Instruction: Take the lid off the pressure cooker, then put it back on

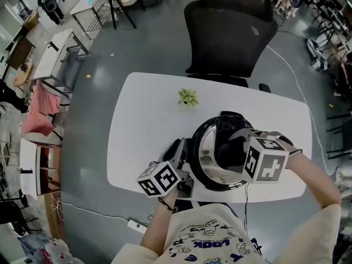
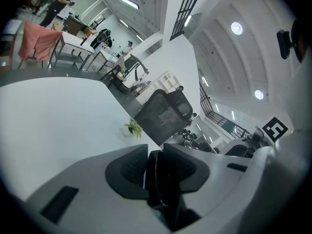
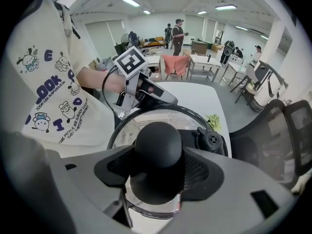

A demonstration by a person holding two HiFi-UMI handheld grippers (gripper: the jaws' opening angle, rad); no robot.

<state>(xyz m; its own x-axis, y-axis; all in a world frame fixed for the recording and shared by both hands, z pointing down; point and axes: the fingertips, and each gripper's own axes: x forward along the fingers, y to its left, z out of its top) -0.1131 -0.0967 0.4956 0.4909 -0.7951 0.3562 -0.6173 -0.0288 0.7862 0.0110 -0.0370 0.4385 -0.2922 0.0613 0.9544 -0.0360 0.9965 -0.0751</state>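
Pressure cooker (image 1: 197, 166) sits on the white worktop (image 1: 143, 125) at the near edge, right of its middle. The glass lid (image 3: 146, 123) is on top of the cooker; can't tell if it's locked. Right claw (image 3: 158, 168) points steeply down over it, clenched on the lid's black knob (image 3: 158, 140), pads pressing both sides of the ball. Left claw (image 2: 156, 165) comes in from the cooker's left, nearly level, clamped on the black side handle (image 2: 165, 184), which fills the gap between its jaws. Small green plant (image 1: 188, 97) is toward the far edge, well apart from the cooker. Black mesh chair (image 1: 231, 26) stands beyond the far edge.
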